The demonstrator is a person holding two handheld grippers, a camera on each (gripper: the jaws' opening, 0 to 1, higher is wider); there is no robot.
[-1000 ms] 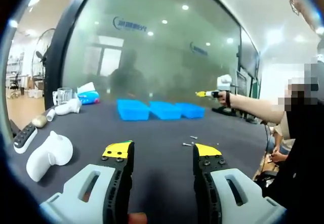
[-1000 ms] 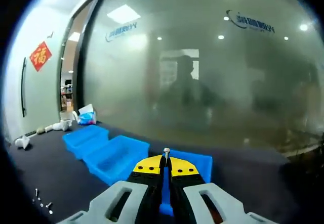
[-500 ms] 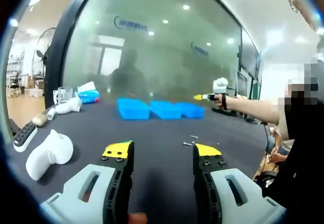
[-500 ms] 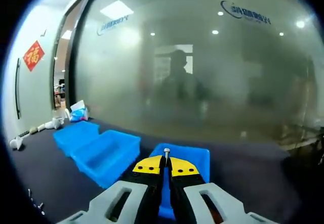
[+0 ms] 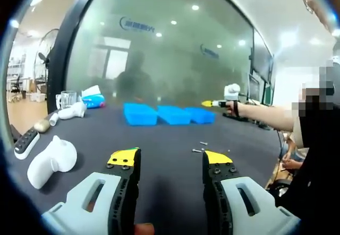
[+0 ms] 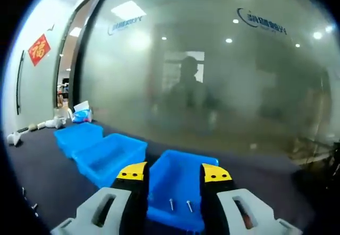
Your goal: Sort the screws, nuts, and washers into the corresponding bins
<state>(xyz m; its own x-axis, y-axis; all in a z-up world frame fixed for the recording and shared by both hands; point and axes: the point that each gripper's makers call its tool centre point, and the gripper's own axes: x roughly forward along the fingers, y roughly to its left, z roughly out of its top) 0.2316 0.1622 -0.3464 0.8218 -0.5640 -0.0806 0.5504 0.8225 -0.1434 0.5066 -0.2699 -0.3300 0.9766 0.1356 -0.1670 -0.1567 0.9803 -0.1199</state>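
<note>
Three bright blue bins (image 6: 180, 184) sit on a dark grey table (image 5: 159, 139); both grippers' jaws are black, yellow-tipped.

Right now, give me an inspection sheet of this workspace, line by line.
Surface: dark table, mostly bare.
Job's things: three blue bins in a row; nearest bin holds two screws; middle bin and far bin contents not clear. Loose fasteners lie on the table.
Clutter: white handheld devices, glass mug, blue packet.
Grippers: left claw open, holding nothing; right claw open above the nearest bin.
Cables: nothing seen.
Surroundings: frosted glass wall, red wall ornament.
</note>
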